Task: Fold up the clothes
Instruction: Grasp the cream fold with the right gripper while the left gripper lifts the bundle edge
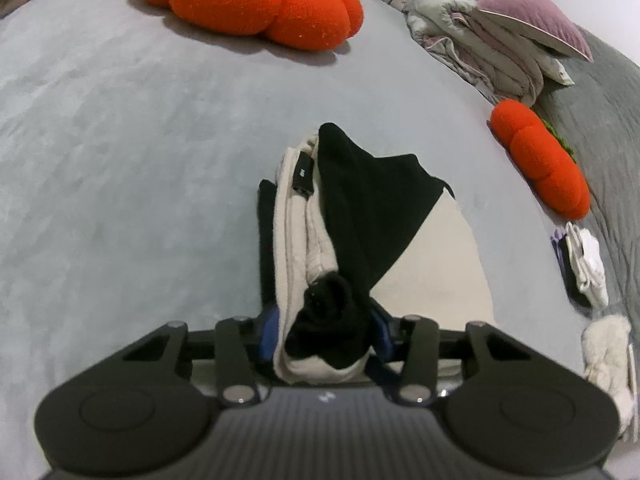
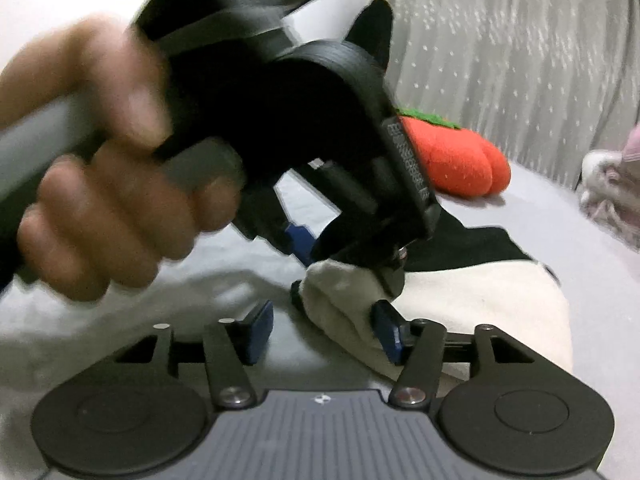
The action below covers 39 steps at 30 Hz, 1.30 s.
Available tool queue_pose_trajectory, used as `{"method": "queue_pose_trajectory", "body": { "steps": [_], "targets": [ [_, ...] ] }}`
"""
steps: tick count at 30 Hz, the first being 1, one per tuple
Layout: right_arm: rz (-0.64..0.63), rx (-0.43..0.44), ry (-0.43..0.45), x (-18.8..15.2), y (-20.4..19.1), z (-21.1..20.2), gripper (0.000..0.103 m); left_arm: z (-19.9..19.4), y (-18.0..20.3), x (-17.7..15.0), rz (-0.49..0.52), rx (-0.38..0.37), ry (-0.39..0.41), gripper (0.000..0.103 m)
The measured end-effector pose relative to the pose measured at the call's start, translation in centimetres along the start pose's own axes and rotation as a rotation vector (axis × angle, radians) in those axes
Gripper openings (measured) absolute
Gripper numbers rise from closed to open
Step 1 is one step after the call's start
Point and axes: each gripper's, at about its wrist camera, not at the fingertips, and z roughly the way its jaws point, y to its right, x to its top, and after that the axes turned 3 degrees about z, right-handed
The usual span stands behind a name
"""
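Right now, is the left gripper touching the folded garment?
Touching. The left wrist view shows the left gripper with the folded garment's bunched end squeezed between its blue pads.

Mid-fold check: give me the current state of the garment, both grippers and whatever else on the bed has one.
Black and cream garment: folded into a narrow bundle, flat on the bed.
Left gripper: closed on the garment's near end.
Right gripper: open, nothing pinched, cream edge beside one finger.
Large pumpkin cushion: resting on the bed, untouched.
Small pumpkin cushion: lying near the bed's edge.
Socks: loose pile, unsorted.
Quilts: folded, stacked.
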Motion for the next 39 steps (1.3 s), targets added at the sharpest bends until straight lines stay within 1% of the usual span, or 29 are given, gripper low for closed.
{"method": "queue_pose_trajectory", "body": {
  "steps": [5, 10, 15, 16, 18, 20, 22, 23, 24, 26, 30, 35, 38, 39],
  "targets": [
    [-0.17, -0.094, -0.006, -0.3, -2.0, 0.8, 0.065, 0.0, 0.0, 0.8, -0.031, -0.017, -0.013, 0.042],
    [-0.273, -0.195, -0.006, -0.2, -2.6, 2.0, 0.065, -0.1, -0.2, 1.2, -0.057, -0.026, -0.036, 0.042],
    [-0.385, -0.256, -0.018, -0.1, -3.0, 3.7, 0.065, 0.0, -0.5, 1.5, -0.092, -0.029, -0.052, 0.042],
    [-0.404, -0.266, -0.019, 0.0, -3.0, 4.2, 0.065, 0.0, -0.7, 1.5, -0.104, -0.034, -0.052, 0.042],
    [-0.431, -0.288, -0.015, 0.0, -3.0, 4.6, 0.059, 0.1, -1.2, 1.7, -0.128, -0.043, -0.053, 0.042],
    [-0.454, -0.306, -0.008, -0.1, -2.9, 4.8, 0.056, 0.2, -1.7, 1.8, -0.148, -0.057, -0.063, 0.042],
    [-0.436, -0.3, -0.003, -0.2, -2.5, 4.9, 0.051, 0.3, -2.0, 1.8, -0.164, -0.078, -0.072, 0.042],
    [-0.415, -0.29, -0.002, -0.1, -2.1, 4.8, 0.047, 0.3, -2.2, 1.8, -0.176, -0.091, -0.071, 0.045],
    [-0.387, -0.273, -0.003, -0.1, -1.7, 4.7, 0.044, 0.1, -2.5, 1.9, -0.195, -0.109, -0.061, 0.046],
    [-0.333, -0.258, 0.007, 0.2, -0.9, 4.4, 0.042, -0.2, -2.8, 1.9, -0.225, -0.136, -0.033, 0.047],
    [-0.282, -0.245, 0.019, 0.3, -0.5, 4.2, 0.041, -0.9, -3.5, 2.0, -0.264, -0.173, 0.02, 0.058],
    [-0.273, -0.239, 0.022, 0.4, -0.4, 4.1, 0.041, -0.4, -3.3, 2.2, -0.257, -0.175, 0.017, 0.067],
    [-0.266, -0.238, 0.03, 0.2, -0.4, 3.7, 0.04, 0.0, -3.3, 2.2, -0.252, -0.157, 0.008, 0.072],
    [-0.262, -0.241, 0.039, 0.4, -0.4, 3.5, 0.039, 0.1, -3.3, 2.2, -0.251, -0.149, 0.004, 0.072]
  ]
}}
